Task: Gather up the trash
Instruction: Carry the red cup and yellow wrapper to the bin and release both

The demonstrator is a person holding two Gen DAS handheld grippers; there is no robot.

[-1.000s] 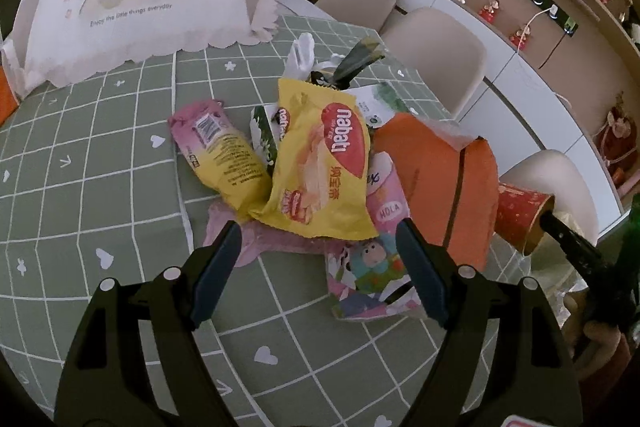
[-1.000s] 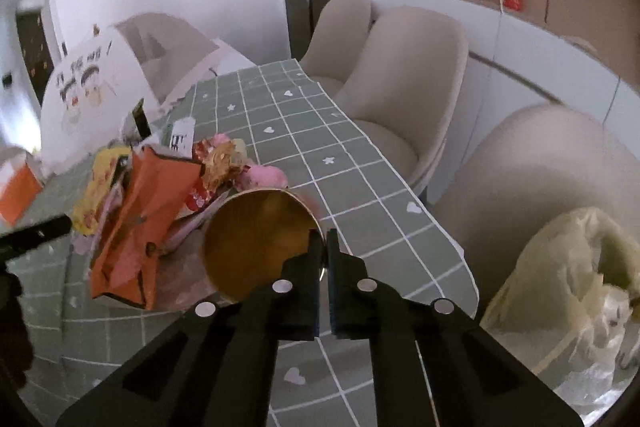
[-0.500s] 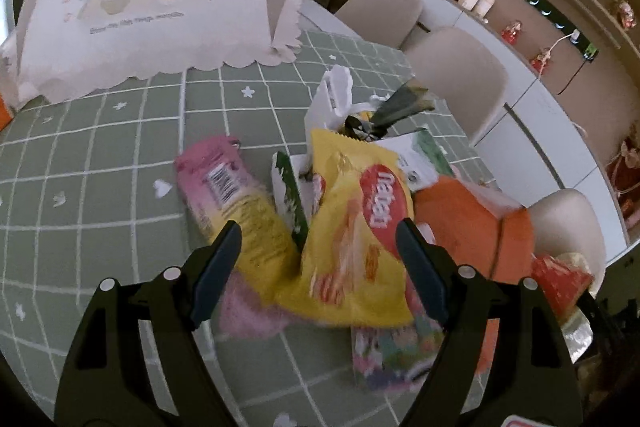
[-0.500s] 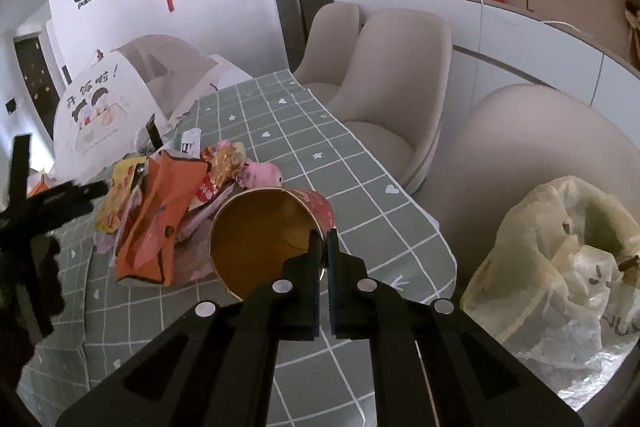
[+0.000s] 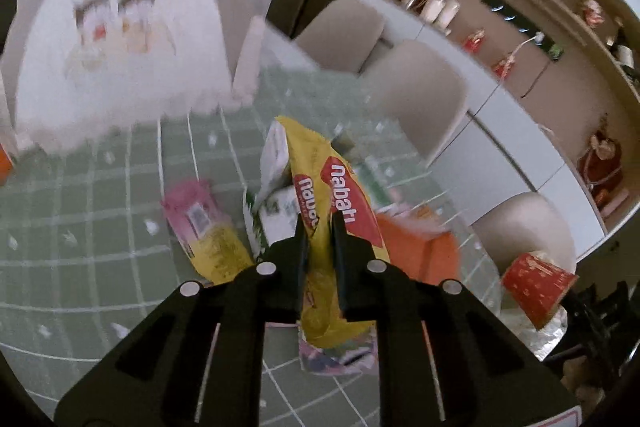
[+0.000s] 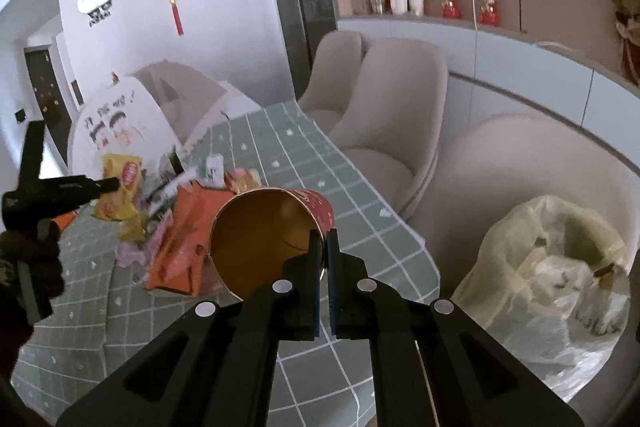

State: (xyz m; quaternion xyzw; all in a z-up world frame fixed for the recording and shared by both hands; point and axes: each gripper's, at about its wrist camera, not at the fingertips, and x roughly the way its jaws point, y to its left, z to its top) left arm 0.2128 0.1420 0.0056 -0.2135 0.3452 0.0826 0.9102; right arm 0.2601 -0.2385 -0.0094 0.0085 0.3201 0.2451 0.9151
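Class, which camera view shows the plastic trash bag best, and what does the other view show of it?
The right wrist view shows it best: the plastic trash bag sits open beside the table, its mouth and contents visible. The left wrist view shows only an unclear pale edge at lower right.

Each wrist camera looks forward along its fingers, close above the wrapper pile [image 5: 280,211] [image 6: 176,227], which both views share.
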